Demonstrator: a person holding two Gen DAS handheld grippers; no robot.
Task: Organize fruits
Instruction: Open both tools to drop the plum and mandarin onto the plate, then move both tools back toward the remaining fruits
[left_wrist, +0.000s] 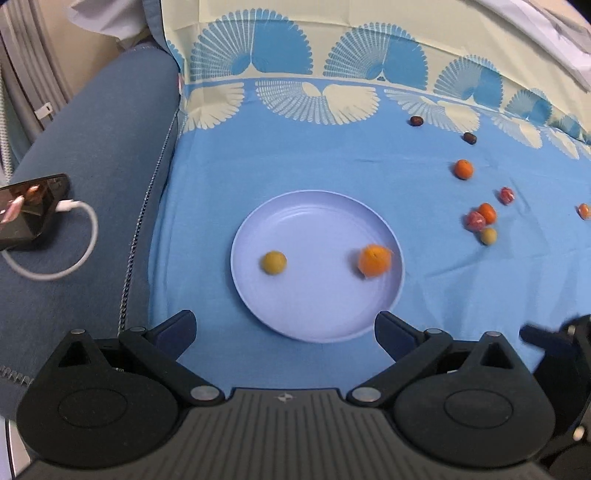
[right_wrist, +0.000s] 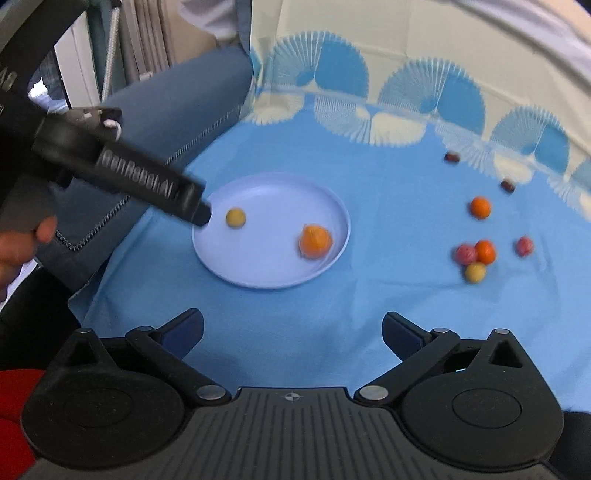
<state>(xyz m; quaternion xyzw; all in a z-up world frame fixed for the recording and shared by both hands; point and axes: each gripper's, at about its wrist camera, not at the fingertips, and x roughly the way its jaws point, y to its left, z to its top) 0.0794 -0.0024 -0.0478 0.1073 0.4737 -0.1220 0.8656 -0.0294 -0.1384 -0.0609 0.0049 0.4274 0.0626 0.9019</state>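
A pale lilac plate (left_wrist: 295, 317) (right_wrist: 280, 192) lies on the blue cloth. It holds a yellow-green fruit (left_wrist: 274, 262) (right_wrist: 235, 217) and a blurred orange (left_wrist: 374, 260) (right_wrist: 314, 241). To its right on the cloth lie another orange (left_wrist: 463, 169) (right_wrist: 480, 207), a cluster of a red, an orange and a yellow fruit (left_wrist: 482, 221) (right_wrist: 474, 256), a lone red fruit (left_wrist: 506, 195) (right_wrist: 524, 246) and two dark dates (left_wrist: 416, 120) (right_wrist: 452, 157). My left gripper (left_wrist: 284, 334) is open and empty just in front of the plate. My right gripper (right_wrist: 291, 332) is open and empty above bare cloth.
A blue-grey sofa arm (left_wrist: 92, 155) at the left carries a phone (left_wrist: 29, 210) with a white cable. The left gripper's body (right_wrist: 122, 166) reaches over the plate's left rim in the right wrist view. Another orange fruit (left_wrist: 584, 211) lies at the far right.
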